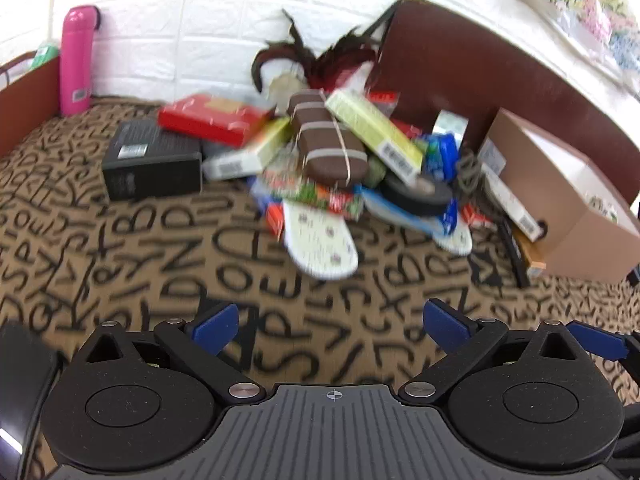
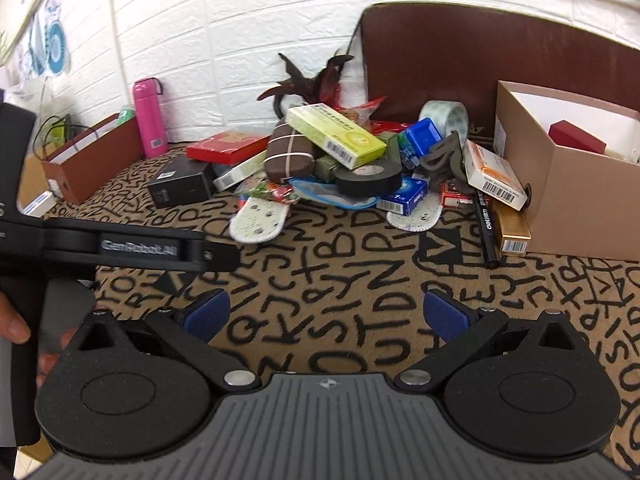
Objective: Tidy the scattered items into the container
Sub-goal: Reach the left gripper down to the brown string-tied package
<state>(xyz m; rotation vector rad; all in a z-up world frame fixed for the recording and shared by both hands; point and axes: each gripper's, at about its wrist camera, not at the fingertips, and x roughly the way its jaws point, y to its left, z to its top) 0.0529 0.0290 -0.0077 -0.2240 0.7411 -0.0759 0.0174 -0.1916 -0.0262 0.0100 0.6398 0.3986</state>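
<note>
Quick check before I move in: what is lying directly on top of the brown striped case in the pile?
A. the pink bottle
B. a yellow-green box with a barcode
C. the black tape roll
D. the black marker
B: in the right wrist view the yellow-green box lies slanted across the top of the brown striped case; the black tape roll sits lower, in front.

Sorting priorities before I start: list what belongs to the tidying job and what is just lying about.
Job: cardboard box, black tape roll, yellow-green carton, brown striped case, black marker.
Lying about: pink bottle, brown tray, chair back.
</note>
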